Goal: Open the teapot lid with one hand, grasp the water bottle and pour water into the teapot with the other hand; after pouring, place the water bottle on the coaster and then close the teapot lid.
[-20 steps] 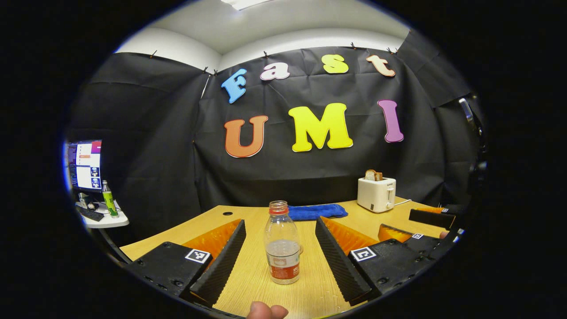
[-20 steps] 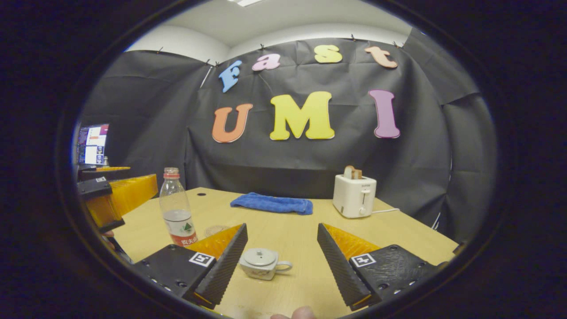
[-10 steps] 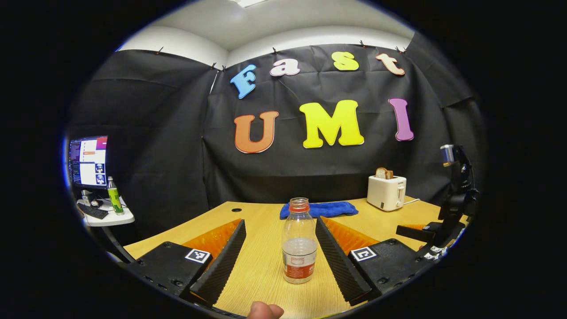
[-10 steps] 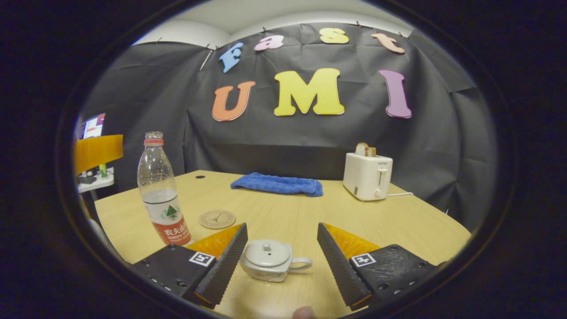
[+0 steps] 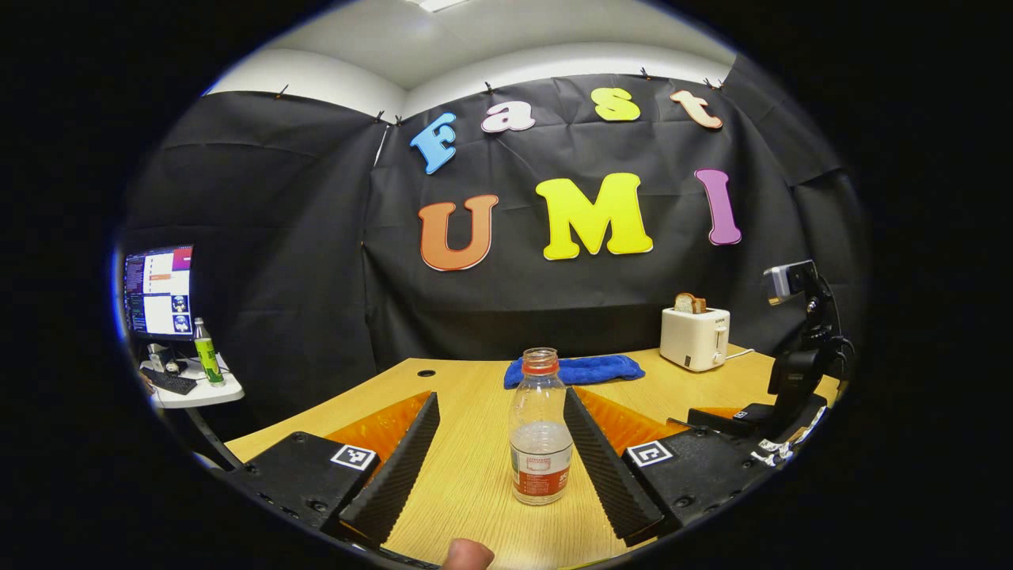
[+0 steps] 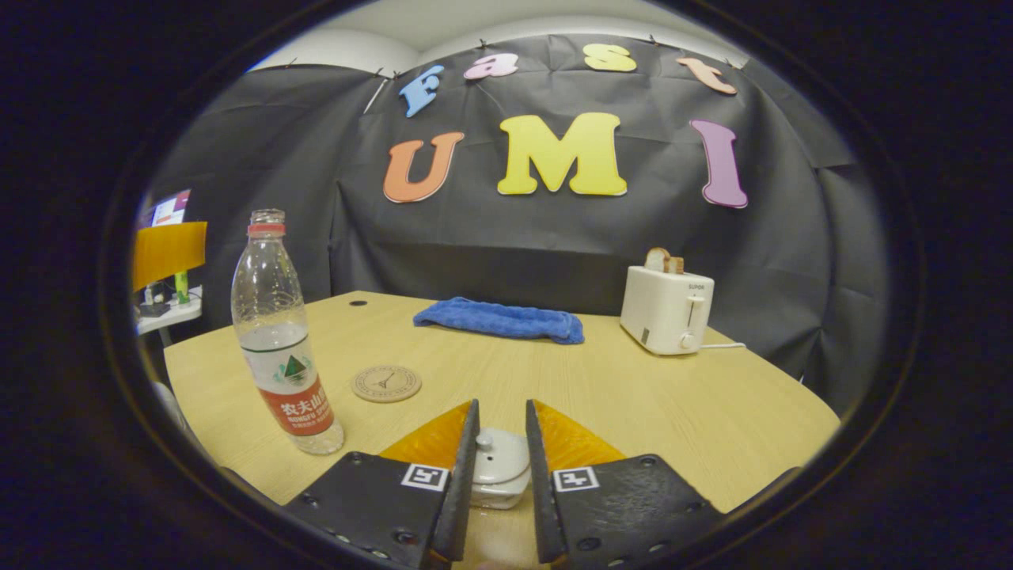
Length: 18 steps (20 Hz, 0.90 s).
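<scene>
A clear water bottle with a red neck ring, no cap and a little water stands upright on the wooden table. My left gripper is open around the bottle, which stands nearer its right finger. In the right gripper view the same bottle stands at the left, with a round coaster just to its right. My right gripper has narrowed to a slim gap over the small white teapot. The lid knob sits in that gap; the fingers hide the pot's sides, so contact is unclear.
A white toaster holding bread and a folded blue cloth sit at the back of the table. A side table with a monitor and a green bottle stands off the left edge. The right gripper's camera mount rises at the right.
My right gripper dropped onto the teapot and its fingers closed from wide open to a narrow gap over the lid. My left gripper edged closer to the bottle and stayed open.
</scene>
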Each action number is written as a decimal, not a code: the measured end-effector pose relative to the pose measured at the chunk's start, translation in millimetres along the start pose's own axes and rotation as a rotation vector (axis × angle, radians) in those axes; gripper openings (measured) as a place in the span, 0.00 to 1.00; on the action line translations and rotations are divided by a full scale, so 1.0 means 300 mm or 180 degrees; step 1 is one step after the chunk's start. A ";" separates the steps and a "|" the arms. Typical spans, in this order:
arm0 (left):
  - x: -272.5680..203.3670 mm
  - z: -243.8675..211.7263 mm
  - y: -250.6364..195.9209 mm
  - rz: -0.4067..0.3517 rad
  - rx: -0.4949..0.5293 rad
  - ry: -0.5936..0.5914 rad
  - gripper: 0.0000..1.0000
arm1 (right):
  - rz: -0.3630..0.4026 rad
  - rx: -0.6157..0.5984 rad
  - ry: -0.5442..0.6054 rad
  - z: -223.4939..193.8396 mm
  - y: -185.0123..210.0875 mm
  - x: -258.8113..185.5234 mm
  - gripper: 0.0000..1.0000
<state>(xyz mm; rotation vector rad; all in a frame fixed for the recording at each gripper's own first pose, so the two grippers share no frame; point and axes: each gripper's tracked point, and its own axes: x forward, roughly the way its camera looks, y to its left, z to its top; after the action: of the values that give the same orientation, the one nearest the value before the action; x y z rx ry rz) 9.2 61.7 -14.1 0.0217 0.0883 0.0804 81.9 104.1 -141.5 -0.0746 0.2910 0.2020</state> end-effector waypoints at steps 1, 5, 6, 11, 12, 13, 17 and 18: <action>0.001 0.003 0.002 0.0003 0.0001 -0.0005 0.99 | -0.0002 -0.0007 -0.0008 -0.001 0.006 -0.002 0.31; -0.002 0.002 0.004 -0.0010 -0.0011 -0.0012 0.99 | 0.0040 -0.0154 -0.0014 -0.005 0.019 0.009 0.04; -0.004 0.010 -0.001 -0.0021 -0.0028 -0.0014 0.99 | 0.0035 -0.0184 -0.0006 -0.007 0.017 0.008 0.04; 0.006 -0.017 -0.009 -0.0053 -0.0123 0.0050 0.99 | 0.0103 -0.0129 -0.0037 0.001 0.019 0.007 0.00; 0.003 -0.032 -0.018 -0.0087 -0.0161 0.0084 0.99 | 0.0122 -0.0096 -0.0041 0.005 0.021 0.000 0.00; -0.002 -0.055 -0.029 -0.0126 -0.0201 0.0131 0.99 | 0.0135 -0.0070 -0.0067 0.012 0.020 -0.006 0.00; -0.017 -0.149 -0.051 -0.0241 -0.0186 0.0306 0.99 | 0.0179 0.0020 -0.0202 0.070 0.011 -0.026 0.00; -0.019 -0.182 -0.055 -0.0259 -0.0161 0.0377 0.99 | 0.0190 0.0024 -0.0235 0.087 0.007 -0.034 0.00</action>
<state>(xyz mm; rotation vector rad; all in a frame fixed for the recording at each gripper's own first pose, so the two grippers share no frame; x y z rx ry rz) 0.1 45.7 -68.4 -0.0373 0.2054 0.0026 79.3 106.8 -113.6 -0.0510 0.2206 0.2622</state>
